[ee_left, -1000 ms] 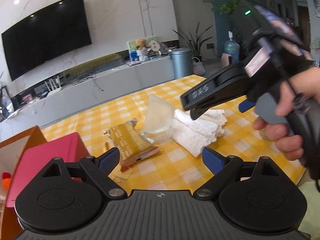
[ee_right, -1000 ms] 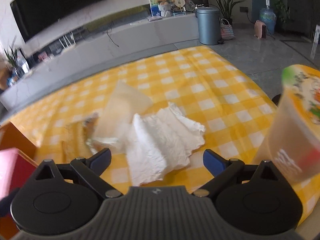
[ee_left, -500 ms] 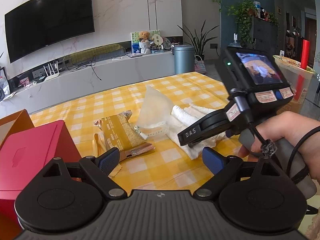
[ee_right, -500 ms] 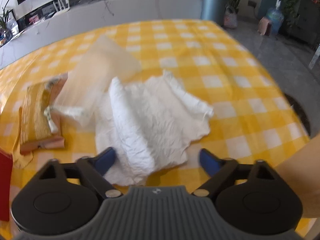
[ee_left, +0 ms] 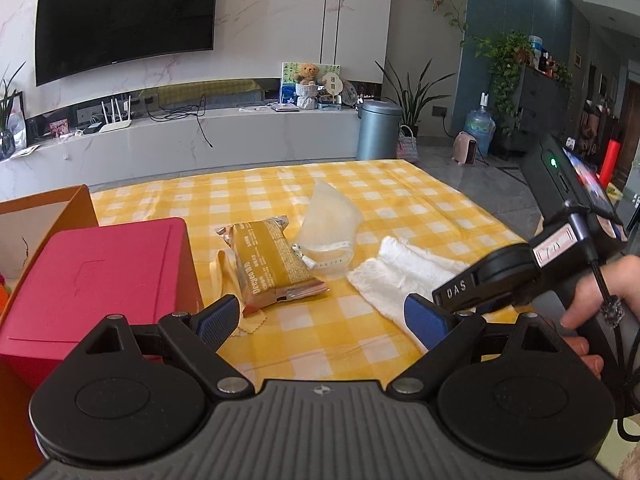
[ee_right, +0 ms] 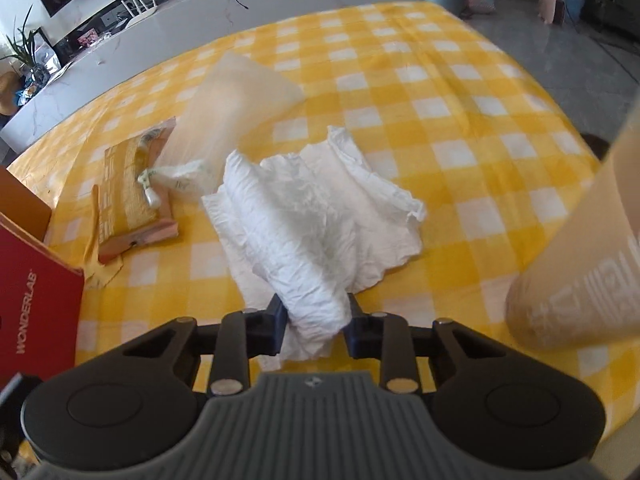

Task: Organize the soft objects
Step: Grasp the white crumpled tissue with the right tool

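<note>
A: The right gripper (ee_right: pixel 314 326) has just been closing; its fingers now pinch the near fold of the crumpled white paper towel (ee_right: pixel 316 216), which lies on the yellow-checked worktop (ee_right: pixel 460 92). Only one fold is caught, so it may tear or slip free on lifting.

B: The left gripper (ee_left: pixel 324 322) hangs open and empty. Legible: "WONDERLAB" on the red cardboard box (ee_right: pixel 36 312), "Deeyeo" on the olive-gold foil packet (ee_left: pixel 270 260), "DAS" on the right gripper's arm.
</note>
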`<action>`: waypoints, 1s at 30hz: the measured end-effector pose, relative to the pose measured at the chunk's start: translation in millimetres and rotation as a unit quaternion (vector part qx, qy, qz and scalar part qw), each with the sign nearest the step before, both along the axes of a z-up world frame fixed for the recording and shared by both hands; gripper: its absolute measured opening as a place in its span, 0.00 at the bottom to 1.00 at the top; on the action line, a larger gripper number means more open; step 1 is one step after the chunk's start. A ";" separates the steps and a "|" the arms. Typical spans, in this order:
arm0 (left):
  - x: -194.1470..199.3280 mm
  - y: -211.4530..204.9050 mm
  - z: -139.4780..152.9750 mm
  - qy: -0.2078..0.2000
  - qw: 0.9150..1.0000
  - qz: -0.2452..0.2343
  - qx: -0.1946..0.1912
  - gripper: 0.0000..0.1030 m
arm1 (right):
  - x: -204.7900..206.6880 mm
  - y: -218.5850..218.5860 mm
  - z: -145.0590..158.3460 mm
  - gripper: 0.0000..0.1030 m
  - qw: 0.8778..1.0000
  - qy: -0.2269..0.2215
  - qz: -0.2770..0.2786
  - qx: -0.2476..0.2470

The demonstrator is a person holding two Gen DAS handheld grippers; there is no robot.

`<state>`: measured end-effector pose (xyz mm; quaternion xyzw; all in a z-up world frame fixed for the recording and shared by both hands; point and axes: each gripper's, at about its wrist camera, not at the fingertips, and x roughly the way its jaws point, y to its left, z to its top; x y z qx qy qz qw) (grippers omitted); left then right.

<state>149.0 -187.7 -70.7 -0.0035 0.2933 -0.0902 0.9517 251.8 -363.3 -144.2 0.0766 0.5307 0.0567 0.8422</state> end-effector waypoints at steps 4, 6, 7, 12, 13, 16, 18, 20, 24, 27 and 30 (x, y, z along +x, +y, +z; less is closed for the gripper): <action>-7.7 7.3 7.2 -0.012 1.000 0.002 -0.005 1.00 | -8.3 -5.5 2.1 0.89 0.999 0.036 -0.016 0.003; -10.3 11.1 9.2 -0.018 1.000 -0.004 -0.012 1.00 | -13.1 -6.1 11.8 0.92 0.999 0.014 -0.022 -0.039; -10.5 12.1 9.4 -0.018 1.000 -0.006 -0.014 1.00 | -14.6 -6.9 16.2 0.95 0.998 0.002 -0.026 -0.049; -7.4 13.7 4.9 -0.013 0.999 -0.013 -0.029 1.00 | -7.0 -1.7 27.8 0.97 0.997 -0.060 -0.013 -0.044; -6.7 13.9 3.6 -0.010 0.999 -0.015 -0.034 1.00 | -4.7 2.7 26.4 0.97 0.997 -0.069 0.000 -0.042; -4.1 12.8 -0.2 -0.004 0.999 -0.017 -0.035 1.00 | -0.4 19.9 24.2 0.97 0.989 -0.125 0.044 -0.071; -2.3 12.2 -2.3 -0.001 0.999 -0.019 -0.033 1.00 | 6.3 29.0 21.2 0.97 0.984 -0.136 0.058 -0.102; -2.4 11.1 -3.7 -0.002 0.999 -0.018 -0.032 1.00 | 17.5 28.9 15.2 0.97 0.984 -0.124 0.044 -0.117; -4.7 9.3 -5.0 -0.003 1.000 -0.016 -0.026 1.00 | 33.4 14.7 -1.9 0.97 0.995 -0.072 0.006 -0.069; -6.2 9.0 -4.0 0.000 1.000 -0.016 -0.027 1.00 | 34.2 12.7 -13.8 0.97 0.997 -0.054 0.013 -0.054; -7.7 9.4 -1.2 0.000 0.999 -0.020 -0.032 1.00 | 31.4 12.1 -15.4 0.98 0.997 -0.060 0.025 -0.041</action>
